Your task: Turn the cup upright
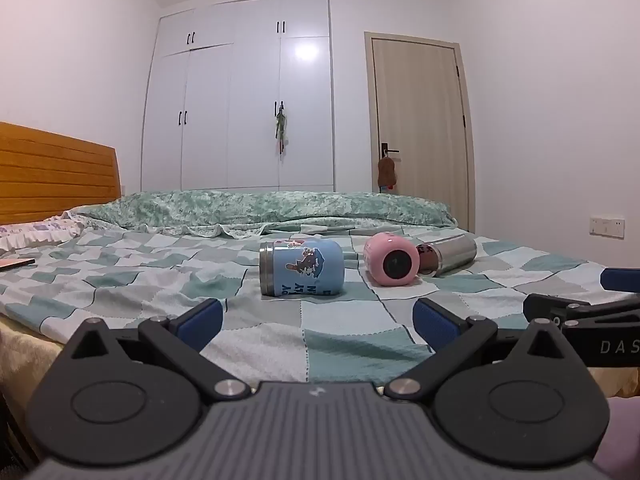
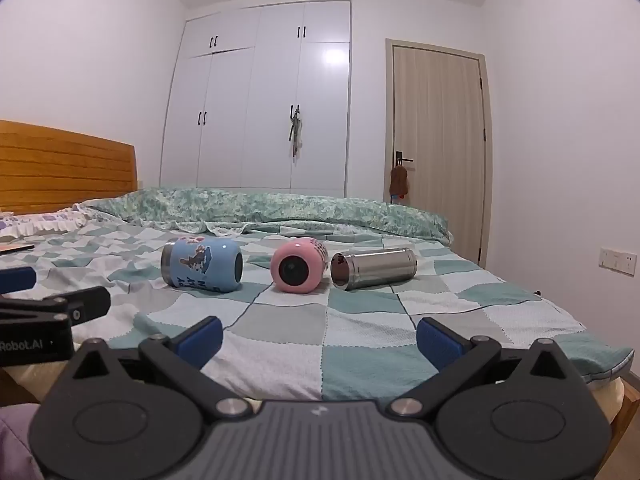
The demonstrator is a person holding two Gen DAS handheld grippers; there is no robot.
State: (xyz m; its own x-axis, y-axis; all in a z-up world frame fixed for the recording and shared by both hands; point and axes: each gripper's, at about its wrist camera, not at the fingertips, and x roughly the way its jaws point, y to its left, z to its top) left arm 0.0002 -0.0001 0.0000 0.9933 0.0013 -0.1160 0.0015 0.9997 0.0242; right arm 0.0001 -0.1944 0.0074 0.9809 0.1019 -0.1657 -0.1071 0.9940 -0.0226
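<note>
Three cups lie on their sides on the checked bedspread (image 1: 344, 344). A blue cartoon cup (image 1: 301, 267) is on the left, a pink cup (image 1: 391, 265) in the middle, a steel cup (image 1: 448, 258) on the right. The right wrist view shows the blue cup (image 2: 202, 265), the pink cup (image 2: 298, 265) and the steel cup (image 2: 374, 269) too. My left gripper (image 1: 318, 320) is open and empty, short of the blue cup. My right gripper (image 2: 319, 338) is open and empty, short of the pink cup. Each gripper shows at the other view's edge.
A green quilt (image 1: 260, 208) is bunched along the far side of the bed. A wooden headboard (image 1: 56, 176) stands at the left. A white wardrobe (image 1: 240, 100) and a door (image 1: 420, 120) are behind. The bed's near edge runs just below the grippers.
</note>
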